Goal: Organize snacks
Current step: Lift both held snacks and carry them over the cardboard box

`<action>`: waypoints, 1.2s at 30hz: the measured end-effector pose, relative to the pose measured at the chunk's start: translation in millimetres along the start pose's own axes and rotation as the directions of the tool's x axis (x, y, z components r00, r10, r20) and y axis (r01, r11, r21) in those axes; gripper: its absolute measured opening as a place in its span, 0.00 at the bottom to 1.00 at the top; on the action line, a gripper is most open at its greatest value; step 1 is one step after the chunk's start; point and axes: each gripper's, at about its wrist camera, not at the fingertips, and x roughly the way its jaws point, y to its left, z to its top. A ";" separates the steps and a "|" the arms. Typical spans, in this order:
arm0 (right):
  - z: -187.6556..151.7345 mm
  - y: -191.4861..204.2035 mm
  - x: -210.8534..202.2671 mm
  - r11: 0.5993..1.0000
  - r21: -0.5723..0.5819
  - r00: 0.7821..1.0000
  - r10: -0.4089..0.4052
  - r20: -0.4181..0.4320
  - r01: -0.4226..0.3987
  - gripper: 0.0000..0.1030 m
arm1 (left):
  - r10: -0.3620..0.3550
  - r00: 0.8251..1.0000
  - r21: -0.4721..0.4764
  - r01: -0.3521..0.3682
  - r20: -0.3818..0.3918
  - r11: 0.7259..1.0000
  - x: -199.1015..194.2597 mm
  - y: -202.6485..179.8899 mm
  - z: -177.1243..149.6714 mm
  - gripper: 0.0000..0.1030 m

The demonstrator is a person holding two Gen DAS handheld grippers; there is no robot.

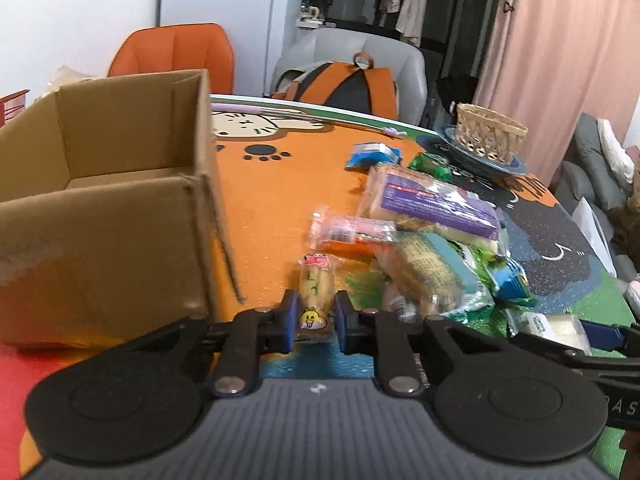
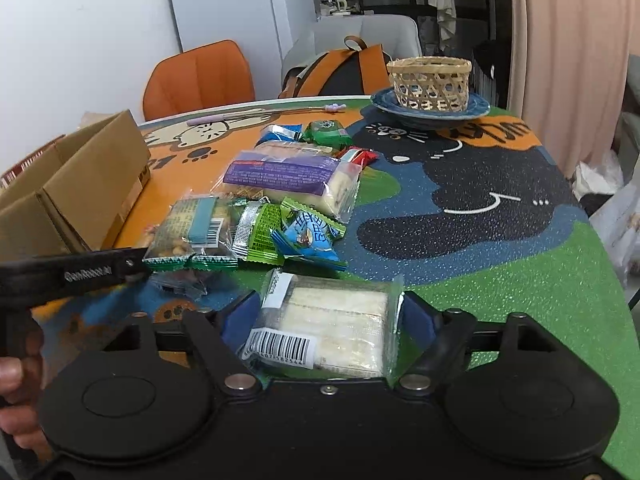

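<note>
- Two grips are in play beside the cardboard box [image 1: 120,184], and each has its own way of failing.
- Left gripper [image 1: 316,314]: its blue pads have clamped down on the near end of a small yellow snack stick [image 1: 316,292], which lies just right of the box's near corner. The hold is only on the tail of the wrapper, so the stick could droop or slide out on the way over the box wall.
- Box wall: it stands tall next to the stick; a low carry would likely knock the packet against the cardboard.
- Right gripper [image 2: 330,316]: jaws stand wide around a clear-wrapped white cake pack [image 2: 332,320], well right of the box. Whether the pads already press on it I cannot tell; slippery film may let it squirt free when squeezed.
- Snack pile [image 2: 260,216]: it sits between box and cake pack, close to both tools. A sideways sweep could drag neighbouring packets along.
- Both tools work near each other, so a crossing path risks a bump.
</note>
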 end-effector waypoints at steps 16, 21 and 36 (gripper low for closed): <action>-0.2 4.9 -15.1 0.998 0.040 0.998 0.049 0.031 -0.050 0.56 | 0.008 0.999 -0.052 -0.006 0.047 0.999 -26.0 24.0 1.4 0.17; 4.9 7.9 -23.9 0.998 0.036 0.996 0.048 0.069 -0.051 0.56 | 0.015 0.998 -0.054 -0.012 0.060 0.998 -36.0 28.2 1.9 0.17; 25.1 33.3 -54.3 0.995 -0.010 0.980 0.104 0.172 -0.103 0.56 | 0.001 0.982 -0.047 0.008 0.189 0.999 -96.8 32.0 16.5 0.17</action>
